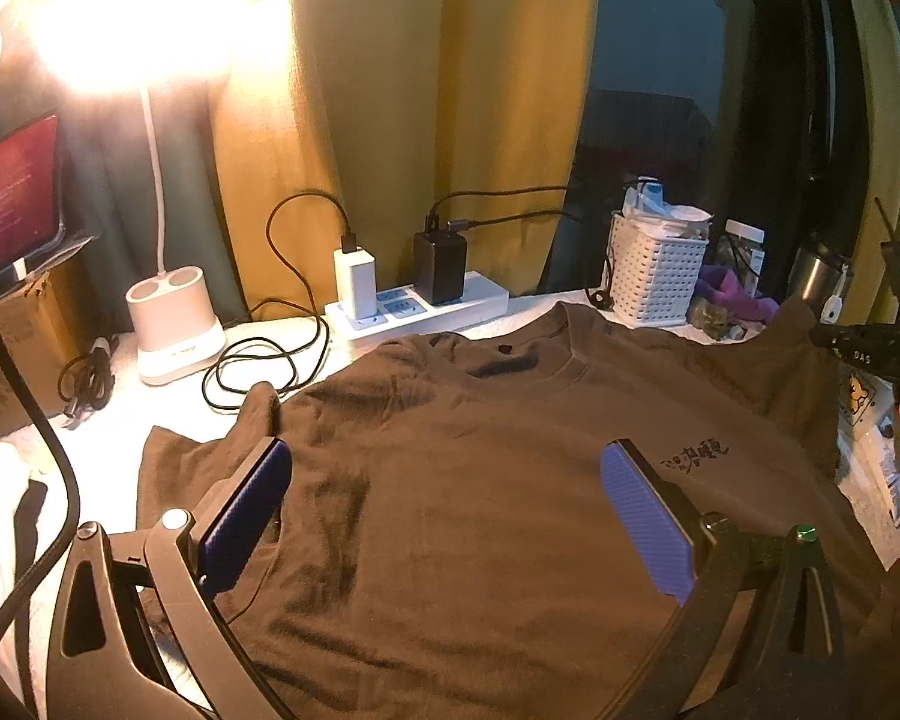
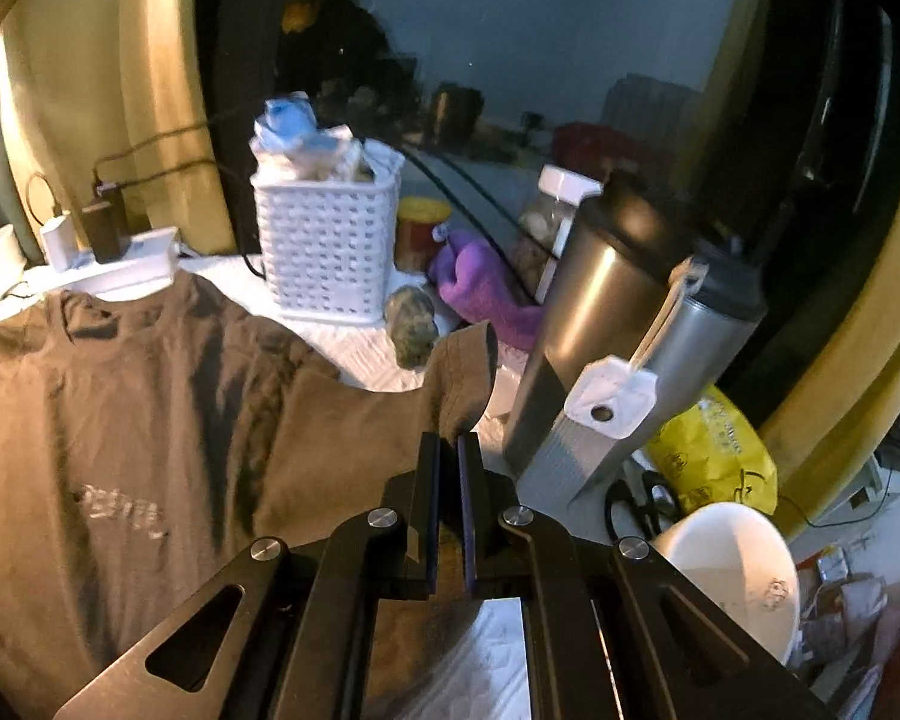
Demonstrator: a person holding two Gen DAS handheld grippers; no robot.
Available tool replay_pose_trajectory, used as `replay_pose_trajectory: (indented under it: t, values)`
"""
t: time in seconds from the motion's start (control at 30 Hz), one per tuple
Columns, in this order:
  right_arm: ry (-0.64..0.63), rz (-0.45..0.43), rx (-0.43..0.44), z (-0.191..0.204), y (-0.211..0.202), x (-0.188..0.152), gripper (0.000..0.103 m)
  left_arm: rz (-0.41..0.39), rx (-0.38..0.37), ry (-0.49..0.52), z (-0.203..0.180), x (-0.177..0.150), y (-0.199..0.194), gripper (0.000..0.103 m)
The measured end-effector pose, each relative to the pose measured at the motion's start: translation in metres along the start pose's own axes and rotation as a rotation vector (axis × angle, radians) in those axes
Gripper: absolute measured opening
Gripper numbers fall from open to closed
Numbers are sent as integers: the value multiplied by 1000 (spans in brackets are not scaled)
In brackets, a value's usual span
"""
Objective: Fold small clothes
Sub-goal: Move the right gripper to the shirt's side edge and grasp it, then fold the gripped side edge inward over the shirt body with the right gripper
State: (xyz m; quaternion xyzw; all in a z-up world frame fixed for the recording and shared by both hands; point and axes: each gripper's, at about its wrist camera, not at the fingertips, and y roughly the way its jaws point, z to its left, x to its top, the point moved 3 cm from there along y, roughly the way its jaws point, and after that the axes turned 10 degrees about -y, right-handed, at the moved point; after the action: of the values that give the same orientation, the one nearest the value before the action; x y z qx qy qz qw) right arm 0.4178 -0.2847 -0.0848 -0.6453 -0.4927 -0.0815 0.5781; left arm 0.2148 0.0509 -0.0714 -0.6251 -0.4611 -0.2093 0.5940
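A brown T-shirt (image 1: 450,480) lies spread on the white table, front up, collar at the far side, small dark print on the chest. My left gripper (image 1: 444,498) is open wide and hovers low over the shirt's middle, holding nothing. In the right wrist view the same T-shirt (image 2: 150,420) fills the left half. My right gripper (image 2: 448,450) is shut on the shirt's right sleeve (image 2: 462,372) and lifts it off the table. The right gripper also shows at the far right of the left wrist view (image 1: 870,348).
A glowing desk lamp (image 1: 174,324), a power strip with chargers (image 1: 414,306) and loose cables (image 1: 258,372) stand behind the shirt. A white basket (image 2: 324,246), a purple cloth (image 2: 486,294), steel flasks (image 2: 618,300), a yellow bag (image 2: 714,456) and a white bowl (image 2: 732,570) crowd the right side.
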Motion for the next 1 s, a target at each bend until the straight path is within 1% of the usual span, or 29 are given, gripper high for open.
replay_pose_trajectory:
  t: [0.1,0.27,0.4,0.57,0.7,0.87,0.93,0.97,1.0]
  values:
    - [-12,-26,24,9,-14,7,5,-6,-4,-9,3,-1,-4,102]
    - [-50,-60,113,46,-30,21,5,-10,-8,-27,11,-5,-12,102]
    - [-77,-60,176,78,-32,26,5,-14,-6,-43,20,-8,-17,102]
    - [-109,-36,251,121,-20,25,5,-21,2,-63,31,-10,-24,102]
    - [-116,16,306,149,0,17,5,-20,10,-79,39,-12,-27,102]
    - [-112,77,347,170,19,3,5,-17,18,-88,44,-14,-29,102]
    - [-137,68,390,175,18,-2,6,-14,20,-90,45,-15,-29,102]
    - [-146,66,403,178,17,-4,8,-13,20,-91,45,-15,-29,102]
    - [-151,63,416,179,15,-6,16,-10,21,-92,45,-15,-29,102]
